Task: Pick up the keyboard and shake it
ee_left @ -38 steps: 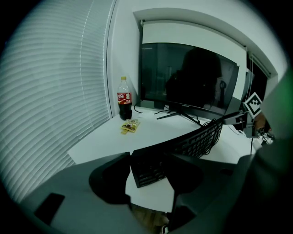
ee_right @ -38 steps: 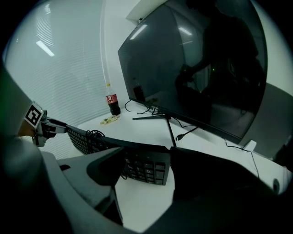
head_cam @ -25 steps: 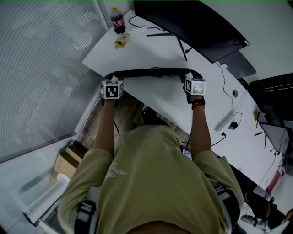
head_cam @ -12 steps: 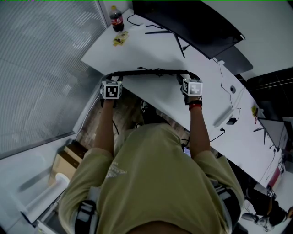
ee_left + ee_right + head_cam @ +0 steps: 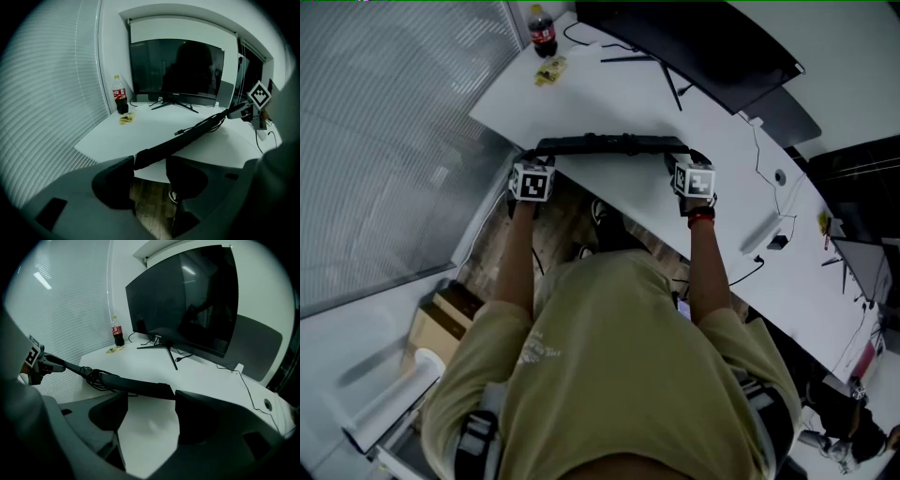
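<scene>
A long black keyboard (image 5: 609, 143) hangs in the air over the near edge of the white desk (image 5: 609, 98), held by both ends. My left gripper (image 5: 532, 157) is shut on its left end, and the end (image 5: 149, 157) sits between the jaws in the left gripper view. At the other end my right gripper (image 5: 689, 159) is shut on the keyboard's right end (image 5: 161, 391). A coiled black cable (image 5: 96, 377) rides on the keyboard's body.
A large curved monitor (image 5: 694, 47) stands at the back of the desk. A cola bottle (image 5: 543, 30) and a yellow packet (image 5: 549, 70) sit at the far left corner. Window blinds (image 5: 384, 141) run along the left. A cardboard box (image 5: 441, 323) lies on the floor.
The keyboard has tipped, so more of its broad face shows than the thin edge seen before. Both grippers have shifted only a little and still hold its ends.
</scene>
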